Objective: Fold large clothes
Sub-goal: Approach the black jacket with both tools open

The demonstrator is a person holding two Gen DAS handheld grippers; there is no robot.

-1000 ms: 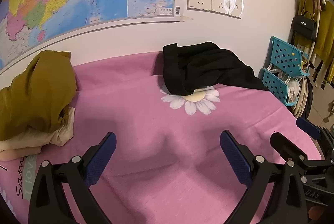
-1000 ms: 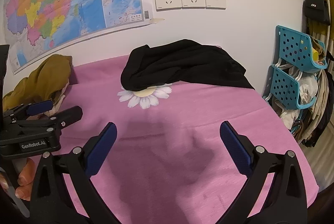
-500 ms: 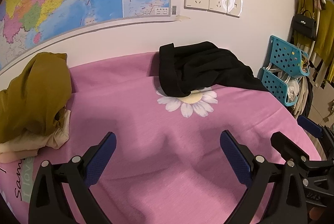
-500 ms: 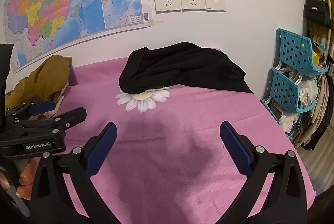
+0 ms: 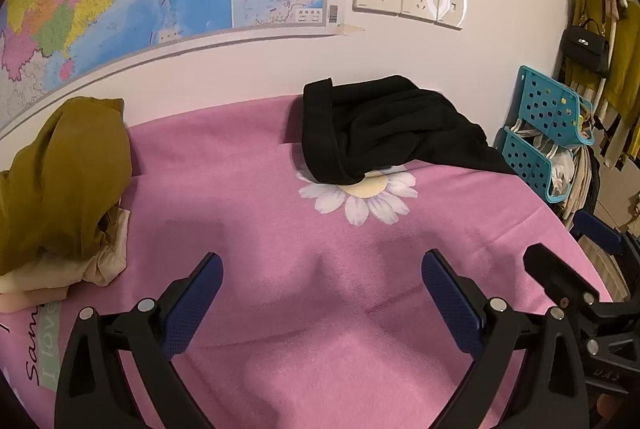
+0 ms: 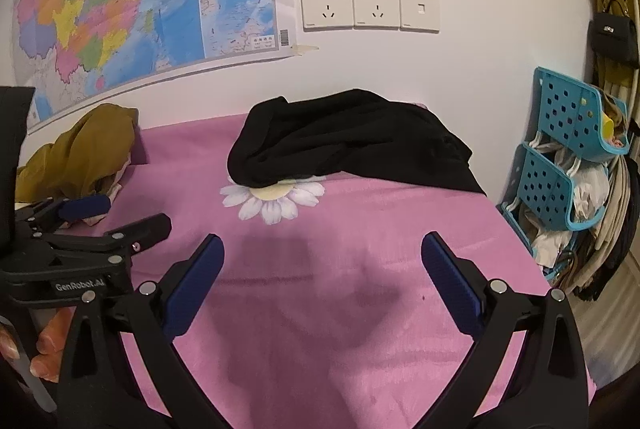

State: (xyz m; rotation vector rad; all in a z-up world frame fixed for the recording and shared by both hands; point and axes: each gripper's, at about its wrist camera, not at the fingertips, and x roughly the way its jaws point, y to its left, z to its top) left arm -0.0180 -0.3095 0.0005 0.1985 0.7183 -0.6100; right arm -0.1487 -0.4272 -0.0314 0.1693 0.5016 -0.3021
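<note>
A: Black garment [image 6: 348, 141] sits crumpled at the bed's [image 6: 360, 249] far edge by the wall, over the daisy print [image 6: 272, 201]. Nothing folded yet.
B: Grippers?
A: Left gripper [image 5: 320, 289] and right gripper [image 6: 320, 269] hover, jaws wide apart, empty. Looks like the approach step.
B: Next?
A: Probably reach forward, pinch an edge, spread it flat.
</note>
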